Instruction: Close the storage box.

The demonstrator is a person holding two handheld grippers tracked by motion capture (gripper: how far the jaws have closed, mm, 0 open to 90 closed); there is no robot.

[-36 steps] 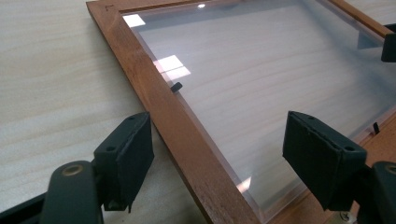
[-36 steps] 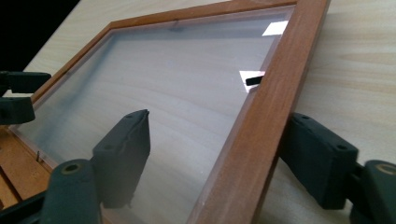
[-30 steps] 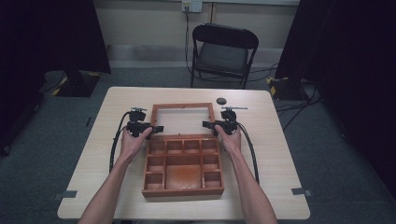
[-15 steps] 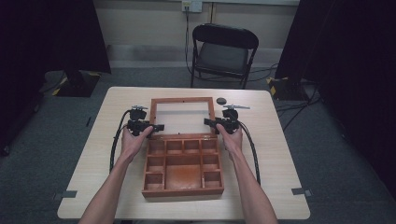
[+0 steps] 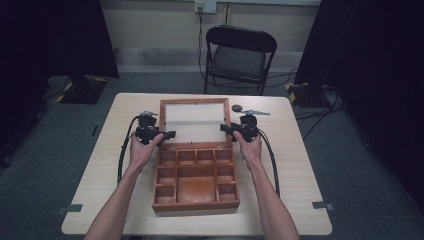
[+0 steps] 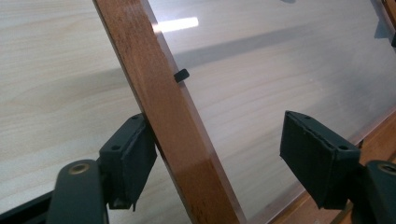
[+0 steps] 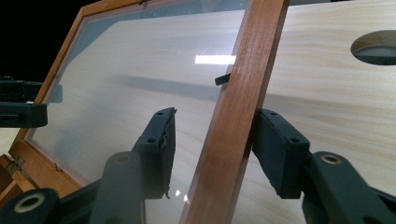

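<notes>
Pale wooden desk (image 5: 100,175) on grey carpet, with a folding chair (image 5: 240,55) beyond its far edge. A wooden box (image 5: 196,200) with open compartments sits at the desk's centre; its glazed lid (image 5: 195,102) stands raised behind it, hinged at the box's far edge. Left gripper (image 5: 170,134) straddles the lid's left frame rail: one pad touches the rail's outer face, the other stands apart over the glass; jaws spread, having just been closing. Right gripper (image 5: 223,128) straddles the right rail: outer pad against the wood, inner pad just beside it with a narrow gap; jaws likewise just closing. A small dark disc (image 5: 237,107) lies near the lid's right corner.
</notes>
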